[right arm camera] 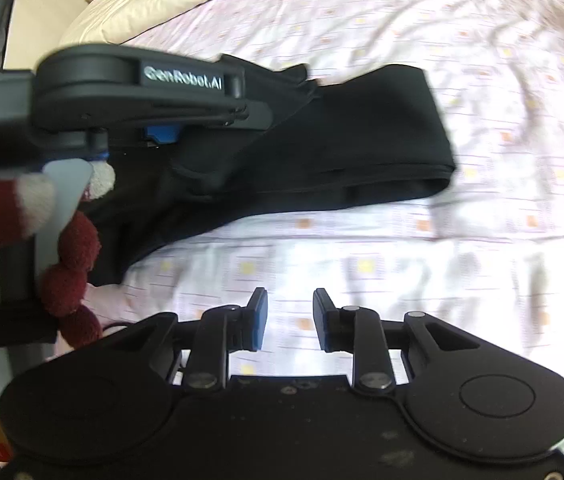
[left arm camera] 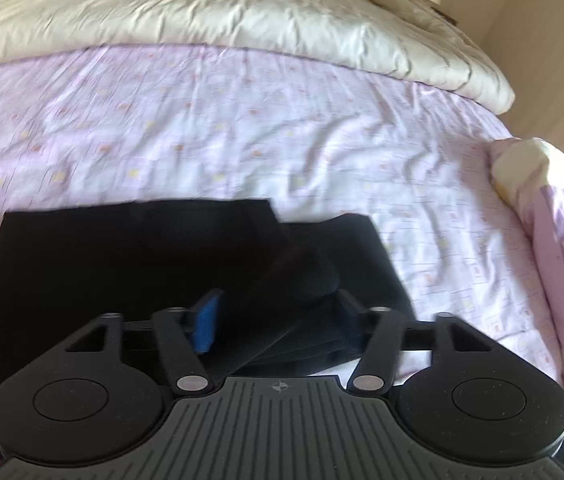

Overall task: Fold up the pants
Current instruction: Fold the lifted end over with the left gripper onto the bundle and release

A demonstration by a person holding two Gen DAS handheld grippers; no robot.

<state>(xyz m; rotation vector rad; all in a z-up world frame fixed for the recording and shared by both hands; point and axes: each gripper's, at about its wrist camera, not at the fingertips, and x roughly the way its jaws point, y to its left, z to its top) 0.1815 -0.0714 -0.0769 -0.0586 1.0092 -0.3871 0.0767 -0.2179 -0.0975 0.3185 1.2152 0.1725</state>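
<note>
Left gripper (left arm camera: 278,316): jaws stand wide apart; a raised fold of the black pants (left arm camera: 130,272) runs up between them, the blue pad (left arm camera: 207,326) on the left finger is clear of the cloth, and whether the other finger touches it cannot be told
Right gripper (right arm camera: 290,320): jaws partly apart with nothing between the blue-edged pads (right arm camera: 259,322), hanging over bare sheet just short of the pants
Hand: in the right wrist view a hand in a dark red knitted glove (right arm camera: 70,264) with pale fingertips grips the handle of the left gripper
Pants: black, folded into a thick flat stack on the bed, with one bunched ridge under the left gripper; the folded end shows layered edges
Containers: none can be made out
Surface: a wrinkled pale pink sheet (left arm camera: 242,128) with small yellow and orange squares
Bedding: a rumpled cream duvet (left arm camera: 218,16) is piled along the far side of the bed
Room: a cream wall (left arm camera: 554,40) beyond the bed's corner, with blurred clutter at the frame edges
</note>
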